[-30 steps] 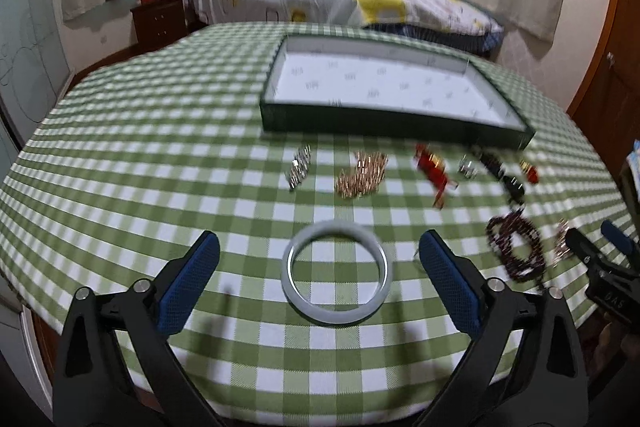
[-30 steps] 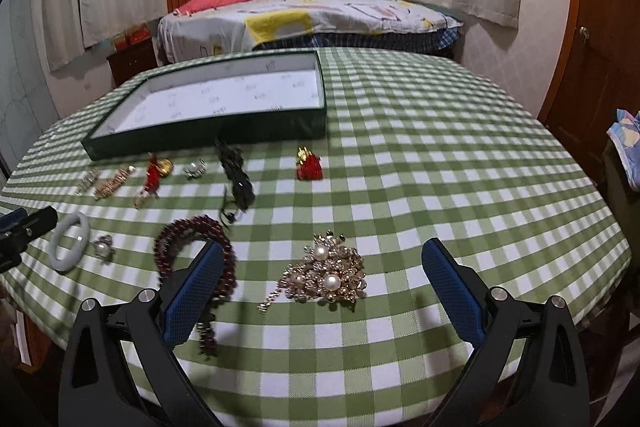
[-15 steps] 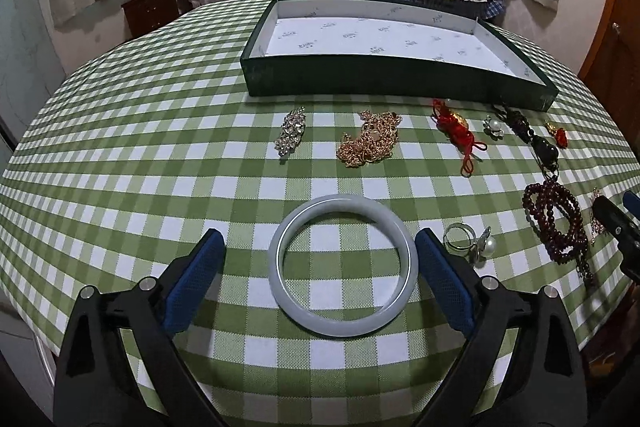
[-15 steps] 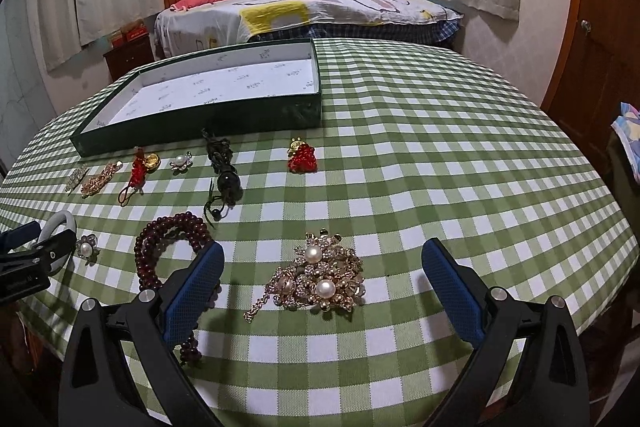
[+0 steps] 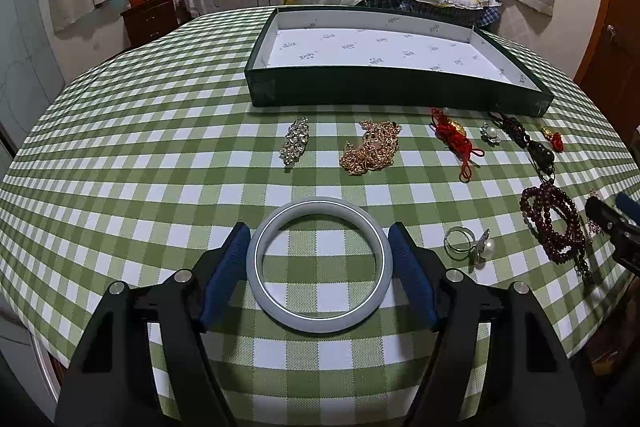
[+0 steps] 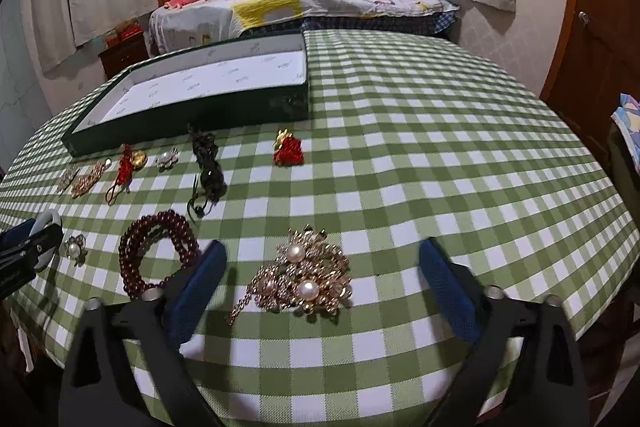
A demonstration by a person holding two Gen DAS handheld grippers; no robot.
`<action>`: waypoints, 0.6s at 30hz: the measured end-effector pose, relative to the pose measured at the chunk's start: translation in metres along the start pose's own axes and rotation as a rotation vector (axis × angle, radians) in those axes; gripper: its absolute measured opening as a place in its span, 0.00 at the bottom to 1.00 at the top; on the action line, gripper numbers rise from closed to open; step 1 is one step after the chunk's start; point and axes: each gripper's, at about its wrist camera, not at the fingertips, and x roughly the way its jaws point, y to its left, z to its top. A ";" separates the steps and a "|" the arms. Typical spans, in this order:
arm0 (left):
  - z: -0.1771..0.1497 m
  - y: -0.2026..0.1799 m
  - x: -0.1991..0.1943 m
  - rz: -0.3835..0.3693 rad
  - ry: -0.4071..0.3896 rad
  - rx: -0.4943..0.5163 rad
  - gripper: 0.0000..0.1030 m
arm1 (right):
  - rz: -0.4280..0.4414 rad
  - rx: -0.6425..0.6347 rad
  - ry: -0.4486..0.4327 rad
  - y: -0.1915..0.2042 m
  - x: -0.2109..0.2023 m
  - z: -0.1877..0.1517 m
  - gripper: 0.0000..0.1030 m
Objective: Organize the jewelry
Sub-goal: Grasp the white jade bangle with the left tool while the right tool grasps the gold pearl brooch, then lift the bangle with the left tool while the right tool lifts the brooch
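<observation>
Tabletop (image 5: pixel 120 163) under a green-and-white checked cloth. At the far side, a shallow dark green tray (image 5: pixel 392 89) with a white lining. In a row just before it: a silver rhinestone brooch (image 5: pixel 295 142), a heap of gold chain (image 5: pixel 372 151), a red knotted charm (image 5: pixel 454 139), a small pearl flower (image 5: pixel 491 134), a black beaded cord (image 5: pixel 528 145), a small red ornament (image 6: pixel 289 149). Nearer: a pale jade bangle (image 5: pixel 319 264), a pearl ring (image 5: pixel 470 245), a dark red bead bracelet (image 5: pixel 554 227), a large gold-and-pearl brooch (image 6: pixel 304 277).
</observation>
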 end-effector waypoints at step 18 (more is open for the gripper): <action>0.000 0.007 -0.001 0.006 -0.001 -0.016 0.67 | 0.038 -0.044 -0.037 0.008 -0.016 -0.004 0.20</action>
